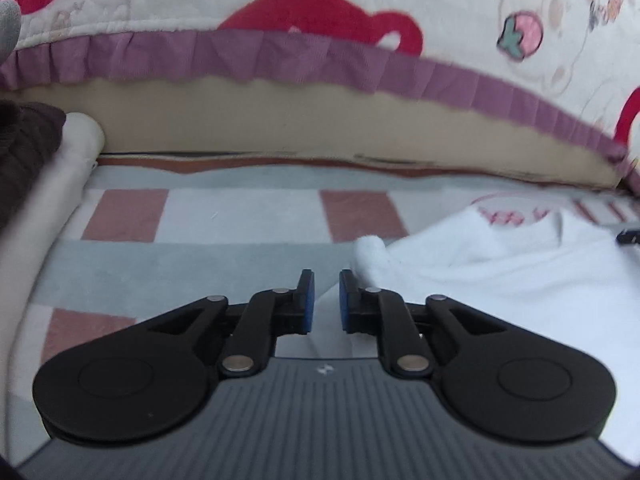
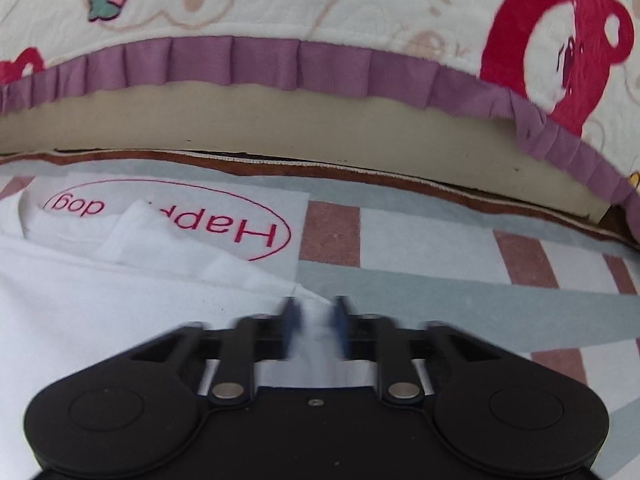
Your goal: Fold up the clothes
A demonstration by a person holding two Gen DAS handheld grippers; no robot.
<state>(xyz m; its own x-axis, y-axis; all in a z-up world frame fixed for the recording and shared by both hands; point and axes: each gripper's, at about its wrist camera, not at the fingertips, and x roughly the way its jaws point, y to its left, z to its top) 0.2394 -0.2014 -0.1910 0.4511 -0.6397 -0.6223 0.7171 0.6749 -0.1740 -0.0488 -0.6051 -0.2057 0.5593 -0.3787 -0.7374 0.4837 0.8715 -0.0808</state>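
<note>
White shirt (image 2: 120, 300): lower left of the right view, on the checked mat (image 2: 440, 280). Right gripper (image 2: 314, 328): narrow gap, cloth between fingers (blurred; grip uncertain). Left gripper (image 1: 326, 300): narrow, empty. Advice: pinch both corners, lift evenly.

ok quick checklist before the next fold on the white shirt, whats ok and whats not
1. Left claw open, nothing between its pads: ok.
2. Left claw at the white shirt edge: ok, edge just right of it.
3. Right claw over shirt fabric: ok.
4. Right claw grip on fabric: cannot tell, blurred.
5. Shirt flat: not ok, a flap lies over the Happy dog print.
6. Checked blanket beside shirt: ok.
</note>
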